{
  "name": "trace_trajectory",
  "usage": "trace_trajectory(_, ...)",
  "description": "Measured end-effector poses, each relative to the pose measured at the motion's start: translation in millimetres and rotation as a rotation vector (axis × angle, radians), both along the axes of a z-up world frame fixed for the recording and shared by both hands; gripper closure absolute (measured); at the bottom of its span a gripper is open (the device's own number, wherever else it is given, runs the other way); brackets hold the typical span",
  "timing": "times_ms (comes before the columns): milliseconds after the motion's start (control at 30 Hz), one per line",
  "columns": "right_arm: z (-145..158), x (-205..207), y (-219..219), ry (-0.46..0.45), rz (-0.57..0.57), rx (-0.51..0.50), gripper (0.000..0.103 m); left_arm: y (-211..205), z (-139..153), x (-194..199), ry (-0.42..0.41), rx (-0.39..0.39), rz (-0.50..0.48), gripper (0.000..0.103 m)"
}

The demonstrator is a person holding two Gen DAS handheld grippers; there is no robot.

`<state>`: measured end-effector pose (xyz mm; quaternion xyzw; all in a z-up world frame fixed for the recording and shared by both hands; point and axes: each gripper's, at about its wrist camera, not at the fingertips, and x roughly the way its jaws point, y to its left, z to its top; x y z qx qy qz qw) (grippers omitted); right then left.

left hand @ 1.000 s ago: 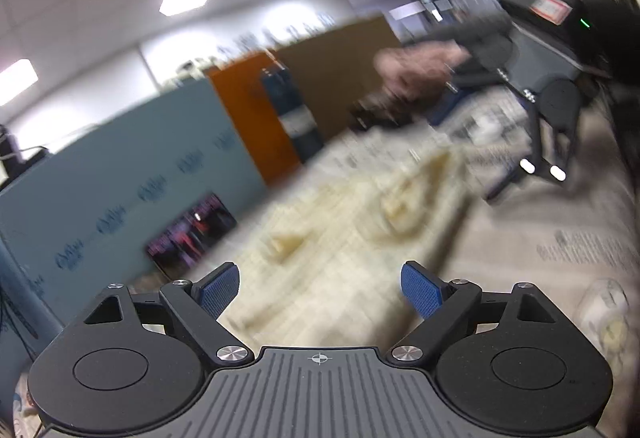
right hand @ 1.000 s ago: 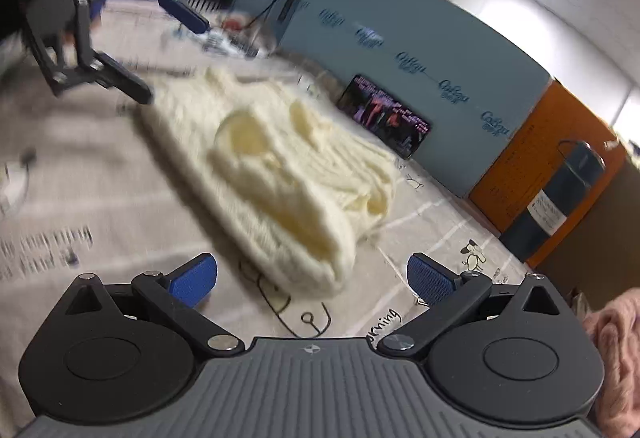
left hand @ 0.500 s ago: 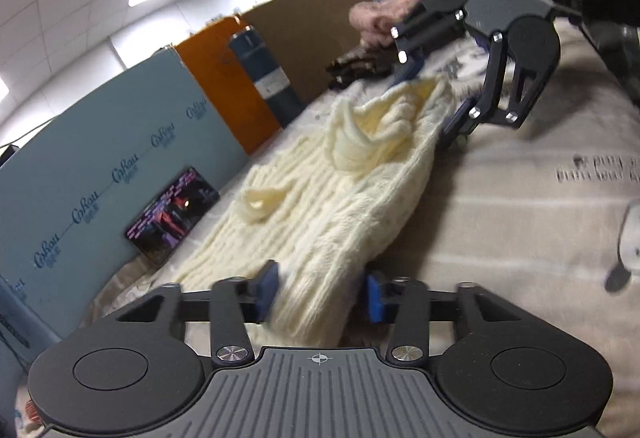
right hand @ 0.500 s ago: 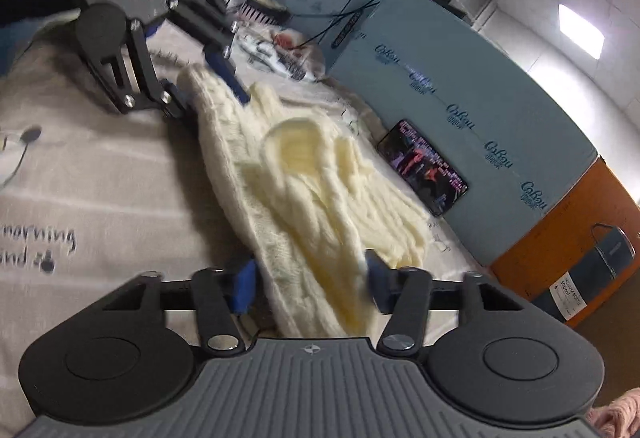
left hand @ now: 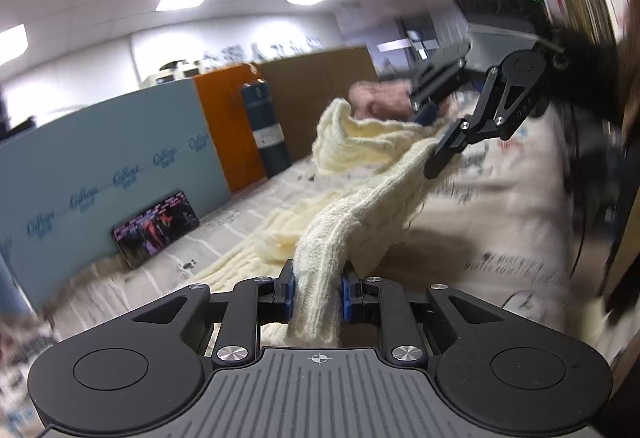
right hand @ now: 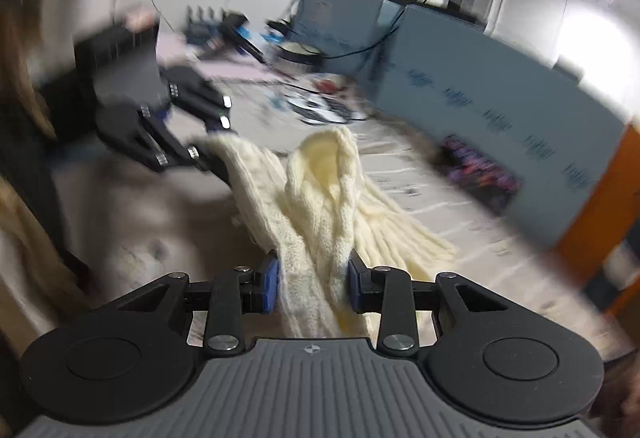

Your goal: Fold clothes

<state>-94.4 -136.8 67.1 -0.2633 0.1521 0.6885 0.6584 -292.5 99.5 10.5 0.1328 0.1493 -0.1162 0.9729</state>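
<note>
A cream cable-knit sweater [left hand: 360, 206] hangs stretched between my two grippers above a table covered with a printed cloth [left hand: 500, 238]. My left gripper [left hand: 318, 292] is shut on one end of the sweater's edge. My right gripper [right hand: 313, 284] is shut on the other end of the sweater [right hand: 320, 198]. The right gripper also shows in the left wrist view [left hand: 436, 136], at the far end of the lifted edge. The left gripper shows blurred in the right wrist view [right hand: 208, 154]. The rest of the sweater trails down onto the cloth.
A blue partition [left hand: 100, 174] with a phone [left hand: 156, 228] leaning on it runs along the table's far side. An orange panel [left hand: 224, 122] and a dark blue cylinder [left hand: 266, 130] stand beside it. A pink garment [left hand: 376, 100] lies behind the sweater.
Both grippers went from open, to closing around the sweater's edge, to shut on it. They have lifted the edge off the table, so the sweater now hangs between them.
</note>
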Motion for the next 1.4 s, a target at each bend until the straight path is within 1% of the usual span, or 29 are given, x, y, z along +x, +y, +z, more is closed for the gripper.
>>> trace_trajectory(67, 4.1, 21.4, 16.1, 0.128, 0.033, -0.042, 0.072, 6.2, -2.1, 1.6, -0.006, -0.043, 0.035, 0.083)
trace_trajectory(200, -1.1, 76.3, 54.5, 0.401, 0.046, -0.11, 0.072, 17.7, 0.8, 9.0, -0.007, -0.114, 0.085, 0.083)
trace_trajectory(233, -3.4, 89.4, 62.4, 0.449, 0.043, -0.126, 0.072, 20.2, 2.7, 11.7, -0.011, -0.125, 0.094, 0.083)
trace_trajectory(333, -8.9, 119.0, 83.5, 0.497, 0.008, -0.164, 0.07, 26.9, 9.1, 25.6, -0.025, -0.147, 0.116, 0.082)
trace_trajectory(400, -13.4, 136.1, 97.3, 0.516, -0.012, -0.19, 0.066, 33.8, 13.1, 38.2, -0.03, -0.186, 0.142, 0.082)
trace_trajectory(433, -15.7, 143.2, 100.8, 0.515, -0.024, -0.186, 0.063, 38.7, 15.1, 45.9, -0.029, -0.212, 0.161, 0.082)
trace_trajectory(500, -20.3, 157.2, 107.5, 0.512, -0.049, -0.177, 0.053, 49.0, 17.5, 63.5, -0.016, -0.261, 0.207, 0.082)
trace_trajectory(567, -23.4, 170.9, 109.4, 0.498, -0.101, -0.142, 0.03, 57.9, 18.2, 81.5, 0.009, -0.294, 0.254, 0.081)
trace_trajectory(600, -24.9, 177.9, 109.8, 0.497, -0.129, -0.121, 0.029, 61.5, 18.1, 90.3, 0.023, -0.305, 0.276, 0.08)
trace_trajectory(633, -25.4, 183.8, 107.5, 0.512, -0.154, -0.092, 0.028, 65.1, 17.6, 97.3, 0.036, -0.317, 0.291, 0.08)
trace_trajectory(700, -24.0, 193.6, 96.8, 0.555, -0.188, -0.009, 0.024, 72.5, 16.1, 108.2, 0.058, -0.34, 0.312, 0.078)
trace_trajectory(733, -22.7, 197.3, 88.4, 0.587, -0.195, 0.038, 0.017, 74.8, 14.9, 111.1, 0.064, -0.344, 0.322, 0.078)
trace_trajectory(800, -19.1, 205.1, 67.1, 0.669, -0.241, 0.147, 0.012, 78.3, 12.2, 115.9, 0.073, -0.35, 0.344, 0.078)
trace_trajectory(833, -18.0, 207.2, 54.3, 0.712, -0.267, 0.201, 0.007, 80.2, 11.3, 117.2, 0.076, -0.356, 0.353, 0.078)
trace_trajectory(933, -18.2, 198.9, 18.5, 0.779, -0.331, 0.315, 0.003, 85.2, 10.8, 120.1, 0.085, -0.388, 0.375, 0.078)
trace_trajectory(1000, -19.6, 182.3, 5.3, 0.795, -0.34, 0.329, 0.003, 87.5, 10.9, 121.8, 0.087, -0.406, 0.385, 0.078)
trace_trajectory(1067, -22.5, 163.9, 1.7, 0.765, -0.38, 0.315, 0.004, 87.8, 11.0, 120.9, 0.076, -0.413, 0.393, 0.079)
trace_trajectory(1133, -28.0, 149.9, 4.0, 0.761, -0.406, 0.323, 0.007, 87.6, 12.3, 119.6, 0.069, -0.418, 0.403, 0.08)
trace_trajectory(1200, -30.9, 142.6, 14.5, 0.774, -0.412, 0.337, 0.025, 87.1, 13.8, 120.5, 0.067, -0.418, 0.42, 0.08)
trace_trajectory(1233, -31.6, 140.3, 23.8, 0.752, -0.431, 0.321, 0.045, 86.3, 14.3, 121.8, 0.067, -0.412, 0.433, 0.08)
trace_trajectory(1267, -32.4, 137.5, 30.8, 0.701, -0.474, 0.3, 0.056, 85.5, 15.0, 123.7, 0.064, -0.397, 0.449, 0.08)
trace_trajectory(1300, -34.3, 135.9, 37.4, 0.65, -0.515, 0.289, 0.061, 86.4, 15.6, 126.2, 0.062, -0.392, 0.46, 0.08)
trace_trajectory(1333, -37.2, 135.6, 40.9, 0.62, -0.542, 0.286, 0.065, 89.1, 15.9, 129.3, 0.067, -0.403, 0.466, 0.08)
trace_trajectory(1367, -39.9, 136.9, 43.5, 0.611, -0.567, 0.286, 0.069, 92.2, 15.9, 132.7, 0.075, -0.414, 0.474, 0.078)
trace_trajectory(1400, -43.0, 139.0, 45.9, 0.61, -0.593, 0.286, 0.07, 93.7, 14.3, 137.3, 0.087, -0.41, 0.487, 0.077)
